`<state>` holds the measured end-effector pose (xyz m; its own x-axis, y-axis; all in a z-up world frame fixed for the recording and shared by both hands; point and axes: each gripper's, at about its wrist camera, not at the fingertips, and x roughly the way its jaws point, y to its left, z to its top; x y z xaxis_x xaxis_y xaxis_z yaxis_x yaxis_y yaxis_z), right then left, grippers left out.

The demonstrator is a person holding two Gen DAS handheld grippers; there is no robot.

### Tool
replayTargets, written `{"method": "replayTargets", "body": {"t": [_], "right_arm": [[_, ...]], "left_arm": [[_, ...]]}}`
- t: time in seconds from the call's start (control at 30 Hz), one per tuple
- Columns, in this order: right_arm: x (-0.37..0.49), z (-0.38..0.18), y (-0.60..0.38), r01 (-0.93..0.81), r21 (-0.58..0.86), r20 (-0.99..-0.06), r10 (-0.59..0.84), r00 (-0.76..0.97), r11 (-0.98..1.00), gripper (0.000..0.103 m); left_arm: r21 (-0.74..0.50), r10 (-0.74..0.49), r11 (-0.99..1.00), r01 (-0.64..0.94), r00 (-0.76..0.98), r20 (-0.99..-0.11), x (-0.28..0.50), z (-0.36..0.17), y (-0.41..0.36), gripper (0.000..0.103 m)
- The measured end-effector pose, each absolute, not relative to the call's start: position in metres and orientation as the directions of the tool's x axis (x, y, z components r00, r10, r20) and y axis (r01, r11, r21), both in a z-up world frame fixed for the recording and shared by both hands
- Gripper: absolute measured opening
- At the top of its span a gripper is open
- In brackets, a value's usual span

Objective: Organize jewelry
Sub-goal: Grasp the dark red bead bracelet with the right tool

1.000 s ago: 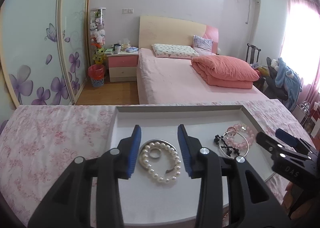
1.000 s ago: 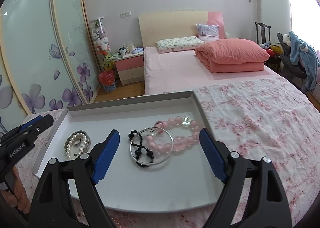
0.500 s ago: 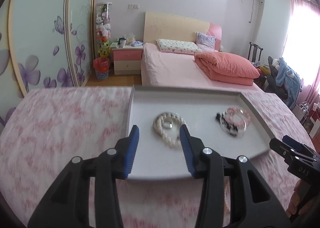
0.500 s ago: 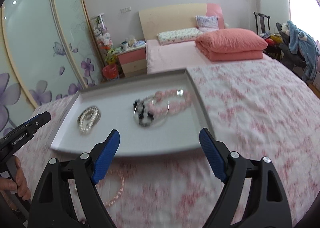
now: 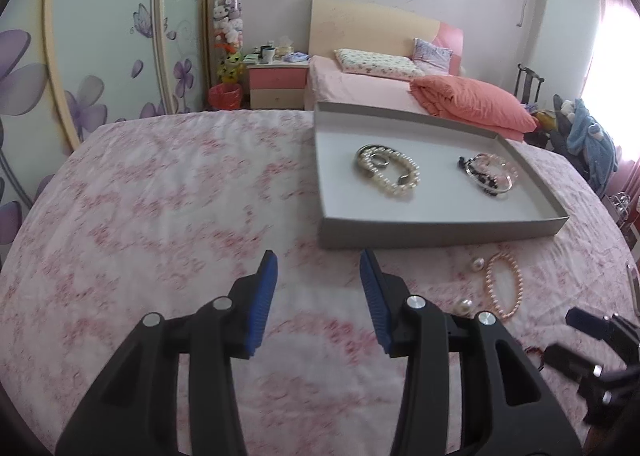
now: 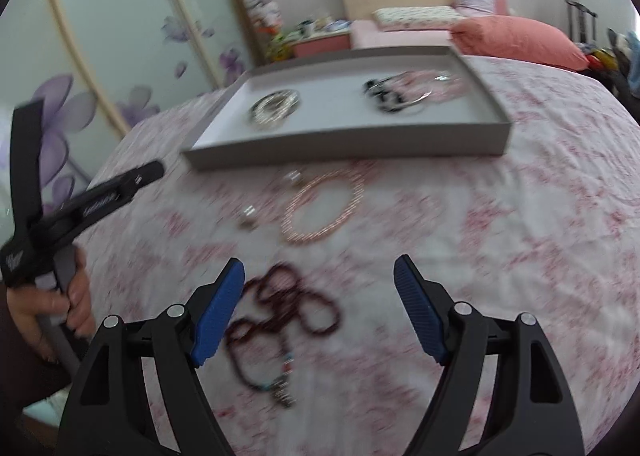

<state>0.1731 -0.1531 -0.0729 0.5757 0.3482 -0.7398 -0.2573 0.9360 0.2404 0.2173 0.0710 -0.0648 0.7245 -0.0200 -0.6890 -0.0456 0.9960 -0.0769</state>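
You're working over the floral-covered bench (image 6: 500, 215), with the grey tray (image 6: 348, 143) sitting at its far side, already holding the white pearl bracelet (image 5: 388, 171) and the pink-and-black bracelet pile (image 5: 488, 175). Three lots are still lying loose in front of the tray: the pink bead necklace (image 6: 324, 207), the dark red bead string (image 6: 288, 320) nearest you, and two pearl earrings (image 5: 472, 284) beside the necklace.

Your right hand-held gripper (image 6: 320, 304) is hanging spread wide, empty, right over the dark string. I'd be lowering it straight down, closing on a bunched part of the beads rather than one loose loop, so the tassel end isn't trailing when you're lifting toward the tray.

Your left hand-held gripper (image 5: 318, 296) is also spread and empty, over bare cloth in front of the tray's left corner.

Compared with a second ago, both grippers are pulling back: they were hovering over the tray's contents then, and the loose pieces were out of sight.
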Motion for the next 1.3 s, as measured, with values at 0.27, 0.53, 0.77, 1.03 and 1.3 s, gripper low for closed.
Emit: {"method": "replayTargets", "body": {"t": [0.27,0.53,0.77,1.03,1.3], "right_arm": [[0.172,-0.087,-0.12,-0.302,0.161,-0.793,0.305,0.528,0.94,0.078],[0.158,-0.088,-0.114,-0.337,0.067,-0.787,0.258,0.561,0.939,0.031],[0.164,-0.087,-0.139,-0.273,0.068,-0.78,0.222,0.586,0.959,0.01],[0.193,-0.086,-0.207,-0.017,0.075,-0.782,0.069,0.619,0.997,0.009],[0.206,-0.088,-0.248,0.115,0.087,-0.783,-0.004,0.623,0.989,0.009]], "left_arm": [[-0.07,-0.009,0.996,-0.054,0.723,-0.691,0.207,-0.063,0.076,0.046],[-0.074,-0.02,0.996,-0.045,0.718,-0.696,0.209,-0.063,0.071,0.048],[-0.084,-0.064,0.996,0.007,0.709,-0.702,0.212,-0.067,0.052,0.048],[-0.1,-0.147,0.989,0.108,0.681,-0.717,0.209,-0.073,0.025,0.048],[-0.076,-0.214,0.969,0.236,0.641,-0.737,0.206,-0.081,-0.013,0.053]]}}
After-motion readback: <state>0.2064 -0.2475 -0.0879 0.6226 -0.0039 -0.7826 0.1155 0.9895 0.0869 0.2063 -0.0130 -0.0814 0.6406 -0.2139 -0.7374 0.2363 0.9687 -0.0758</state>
